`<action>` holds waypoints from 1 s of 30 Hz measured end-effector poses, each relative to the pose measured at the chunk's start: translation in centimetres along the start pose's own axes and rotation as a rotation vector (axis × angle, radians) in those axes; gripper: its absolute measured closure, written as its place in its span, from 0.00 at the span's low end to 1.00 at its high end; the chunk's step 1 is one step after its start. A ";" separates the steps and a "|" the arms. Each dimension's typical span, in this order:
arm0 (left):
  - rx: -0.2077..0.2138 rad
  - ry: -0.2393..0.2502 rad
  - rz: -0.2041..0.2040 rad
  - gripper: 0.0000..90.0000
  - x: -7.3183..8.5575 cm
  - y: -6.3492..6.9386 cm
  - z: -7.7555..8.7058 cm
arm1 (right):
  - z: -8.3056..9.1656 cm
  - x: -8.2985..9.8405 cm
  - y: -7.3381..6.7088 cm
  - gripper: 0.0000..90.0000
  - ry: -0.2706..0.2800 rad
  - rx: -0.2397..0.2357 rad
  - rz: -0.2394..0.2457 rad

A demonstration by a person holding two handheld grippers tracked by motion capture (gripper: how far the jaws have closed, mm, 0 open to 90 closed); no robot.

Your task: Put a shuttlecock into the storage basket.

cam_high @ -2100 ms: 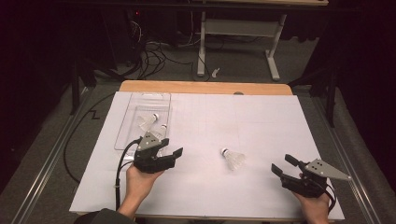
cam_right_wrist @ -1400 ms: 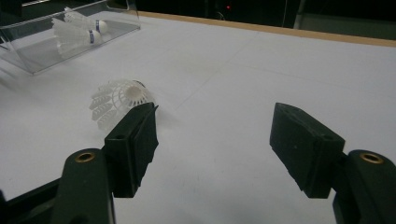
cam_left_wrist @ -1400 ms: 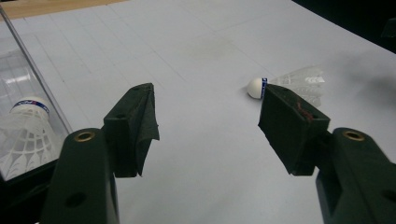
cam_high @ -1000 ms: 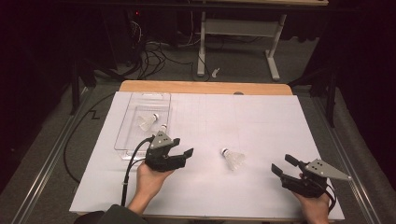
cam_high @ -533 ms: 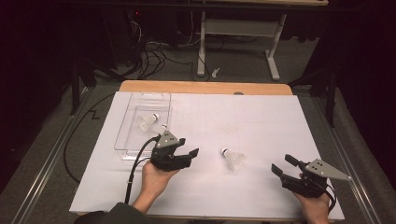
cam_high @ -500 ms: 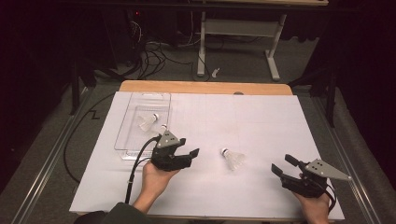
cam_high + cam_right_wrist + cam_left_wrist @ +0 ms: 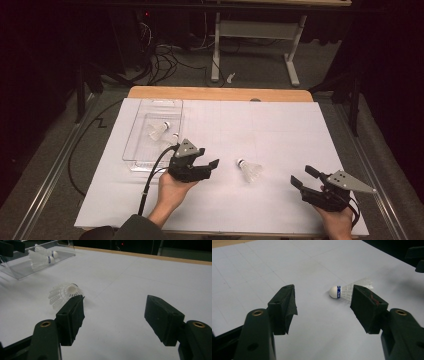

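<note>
The loose shuttlecock (image 7: pixel 249 169) is lying on its side on the white table sheet (image 7: pixel 280 130), about mid-table toward the near edge. The left gripper (image 7: pixel 206 167) sits just left of it with jaws spread wide, holding nothing. The right gripper (image 7: pixel 301 177) is off at the near right, also wide open. Two more shuttlecocks (image 7: pixel 162 131) sit in the clear tray (image 7: pixel 150 107) at far left.

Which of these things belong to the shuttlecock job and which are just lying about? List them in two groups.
In the job:
loose shuttlecock
clear tray holding two shuttlecocks
left gripper, open, nearest the loose shuttlecock
right gripper, open

Just lying about:
cables on the floor
white table frame behind
</note>
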State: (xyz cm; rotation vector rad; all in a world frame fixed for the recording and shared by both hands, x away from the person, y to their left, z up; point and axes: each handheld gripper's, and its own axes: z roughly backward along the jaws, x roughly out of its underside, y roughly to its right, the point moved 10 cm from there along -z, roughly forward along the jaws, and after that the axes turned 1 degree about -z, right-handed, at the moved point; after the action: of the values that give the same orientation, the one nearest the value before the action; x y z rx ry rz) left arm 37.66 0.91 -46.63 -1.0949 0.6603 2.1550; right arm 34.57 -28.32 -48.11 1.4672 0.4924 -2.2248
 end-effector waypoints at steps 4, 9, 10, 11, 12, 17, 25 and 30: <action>0.003 0.000 -0.002 0.42 -0.1 0.1 -0.2 | 0.0 0.0 0.0 0.36 0.000 -0.001 -0.001; 0.009 -0.003 -0.006 0.42 -0.2 0.4 -0.5 | 0.0 0.0 0.0 0.36 0.000 -0.001 -0.001; 0.012 -0.004 -0.006 0.42 -0.2 0.5 -0.5 | 0.0 0.0 0.0 0.36 0.000 -0.001 -0.001; 0.012 -0.003 -0.006 0.42 -0.3 0.5 -0.6 | 0.0 0.0 0.0 0.36 0.000 -0.001 -0.002; 0.013 -0.003 -0.007 0.42 -0.3 0.5 -0.7 | 0.0 0.0 0.0 0.36 0.000 -0.001 -0.002; 0.019 -0.005 -0.010 0.42 -0.5 0.8 -1.0 | 0.0 0.0 0.0 0.36 0.000 -0.001 -0.004; 0.033 -0.013 -0.028 0.41 -0.5 1.2 -1.5 | 0.0 0.0 0.0 0.36 0.000 -0.002 -0.003; 0.040 -0.011 -0.028 0.41 -0.7 1.4 -1.6 | 0.0 0.0 0.0 0.36 -0.002 -0.003 -0.004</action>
State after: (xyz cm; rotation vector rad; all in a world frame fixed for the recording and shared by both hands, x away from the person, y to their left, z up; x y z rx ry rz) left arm 37.79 -1.28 -46.67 -1.0646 0.6756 2.1137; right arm 34.62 -28.33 -48.16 1.4642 0.4983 -2.2273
